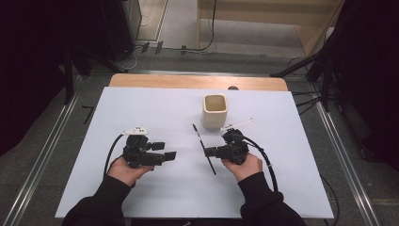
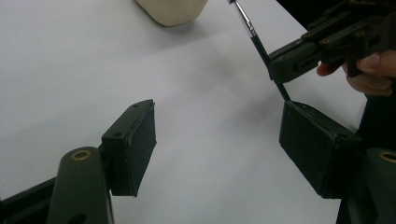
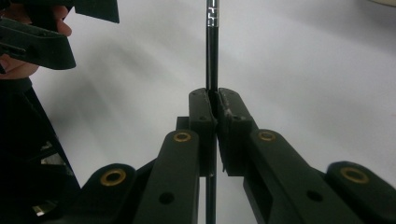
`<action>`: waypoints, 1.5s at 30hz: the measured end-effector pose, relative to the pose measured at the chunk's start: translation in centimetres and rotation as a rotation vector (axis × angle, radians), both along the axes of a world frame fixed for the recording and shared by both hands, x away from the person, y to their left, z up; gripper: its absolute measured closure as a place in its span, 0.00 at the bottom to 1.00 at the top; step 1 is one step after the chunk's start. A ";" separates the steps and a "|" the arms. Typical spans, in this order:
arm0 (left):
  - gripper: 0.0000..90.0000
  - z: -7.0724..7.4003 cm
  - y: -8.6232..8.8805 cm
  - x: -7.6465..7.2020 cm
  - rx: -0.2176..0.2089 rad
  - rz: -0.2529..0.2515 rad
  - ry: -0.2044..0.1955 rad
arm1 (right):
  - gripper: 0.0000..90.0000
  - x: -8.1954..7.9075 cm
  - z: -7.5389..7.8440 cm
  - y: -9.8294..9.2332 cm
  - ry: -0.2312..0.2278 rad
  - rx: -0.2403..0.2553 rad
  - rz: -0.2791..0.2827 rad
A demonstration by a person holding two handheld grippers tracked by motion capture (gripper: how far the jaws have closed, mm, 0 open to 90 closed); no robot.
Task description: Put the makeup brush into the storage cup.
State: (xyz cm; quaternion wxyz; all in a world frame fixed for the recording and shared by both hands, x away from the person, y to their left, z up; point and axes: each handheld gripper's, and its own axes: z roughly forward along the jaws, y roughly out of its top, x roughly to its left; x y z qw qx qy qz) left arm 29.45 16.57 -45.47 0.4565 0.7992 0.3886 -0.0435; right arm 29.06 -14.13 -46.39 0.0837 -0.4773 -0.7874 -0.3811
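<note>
Black and thin, the brush (image 1: pixel 204 149) sits clamped in the right gripper (image 3: pixel 212 105) — cream cup (image 1: pixel 215 111) just beyond it. The left gripper (image 1: pixel 165 151) gapes wide, holding nothing — its own view shows bare white table (image 2: pixel 70 70) between the jaws.

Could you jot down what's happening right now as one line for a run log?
right gripper: shut on thin black brush | left gripper: open, holding nothing | cream cup: upright on white table

You can see pale lettering on the brush (image 3: pixel 212 14) handle, but it is too blurred to read.
</note>
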 end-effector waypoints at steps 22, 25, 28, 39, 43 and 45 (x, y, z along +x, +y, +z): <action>0.33 0.1 -2.4 1.0 -0.022 0.028 0.010 | 0.97 -1.4 -0.5 1.6 -0.049 0.008 -0.072; 0.33 0.1 -2.6 1.1 -0.039 0.028 0.016 | 0.97 -1.6 -0.6 1.7 -0.049 0.014 -0.088; 0.34 0.1 -2.8 1.1 -0.035 0.026 0.020 | 0.97 -1.7 -0.5 1.9 -0.052 0.025 -0.100; 0.41 0.2 -2.9 1.5 -0.063 0.047 0.064 | 0.97 -2.5 -0.4 3.8 -0.074 0.039 -0.143; 0.44 0.2 -2.9 1.6 -0.080 0.065 0.067 | 0.97 -2.8 -0.3 4.4 -0.070 0.059 -0.141; 0.45 0.2 -3.1 1.6 -0.077 0.057 0.072 | 0.97 -2.8 -0.4 4.6 -0.066 0.072 -0.143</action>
